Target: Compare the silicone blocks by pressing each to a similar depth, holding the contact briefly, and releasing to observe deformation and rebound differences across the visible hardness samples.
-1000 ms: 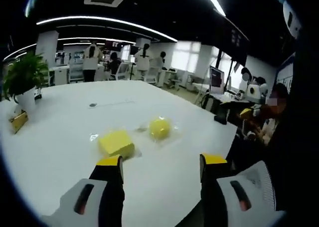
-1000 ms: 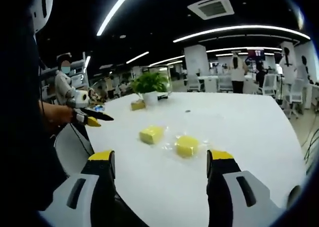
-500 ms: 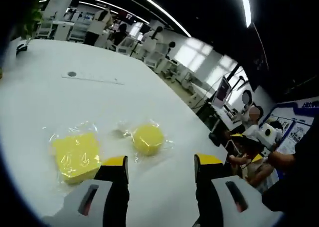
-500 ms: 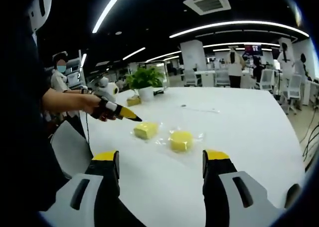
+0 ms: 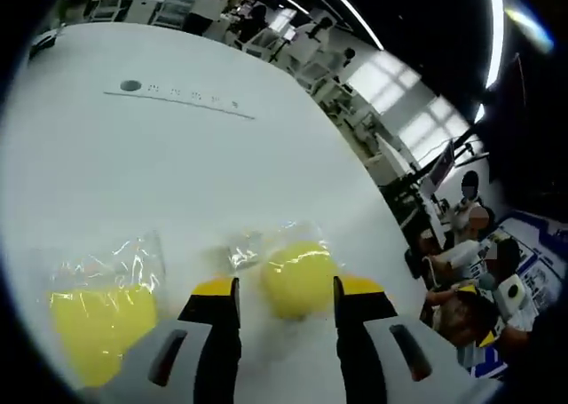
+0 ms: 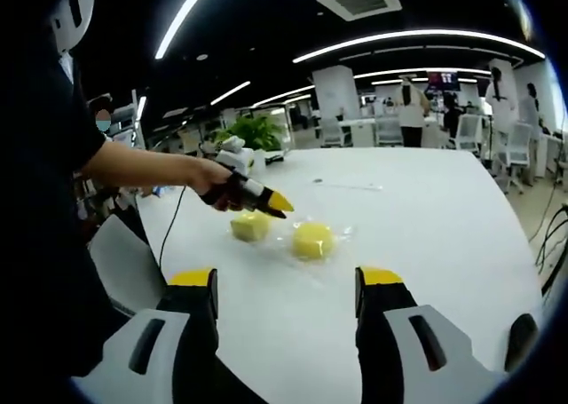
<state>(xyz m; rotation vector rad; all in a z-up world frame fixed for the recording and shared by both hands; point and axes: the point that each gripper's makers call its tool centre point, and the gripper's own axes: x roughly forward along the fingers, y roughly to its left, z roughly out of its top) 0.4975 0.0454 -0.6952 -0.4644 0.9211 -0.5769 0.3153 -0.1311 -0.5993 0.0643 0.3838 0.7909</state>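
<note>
Round block (image 5: 299, 278): yellow silicone, domed and smooth, wrapped in crinkled clear film; lies on the counter just ahead of the left gripper's tips, in line with the gap between them. In the right gripper view (image 6: 312, 240) it sits well out from the near edge, about midway across.
Square block (image 5: 96, 326): yellow, flat-topped slab in wrinkled glossy film, beside the round one, near the view's lower left. In the right gripper view (image 6: 250, 226) it lies just left of the round block, partly under the left gripper.
Left gripper (image 5: 284, 288): grey body, black jaws with yellow tips; jaws narrowly parted, holding nothing, tips low over the counter at the round block. Whether they touch it cannot be told. From the right gripper view (image 6: 277, 205) a hand (image 6: 216, 178) holds it, yellow tips pointing down toward the blocks.
Right gripper (image 6: 284, 280): same make; jaws wide apart, empty, held back near the counter's near edge.
Counter (image 6: 426, 217): large, white, smooth and faintly glossy.
Plant (image 6: 250, 130): leafy green, at the far left corner.
Room: open office, dark ceiling with long curved light strips, white columns, desks, people standing at the back.
</note>
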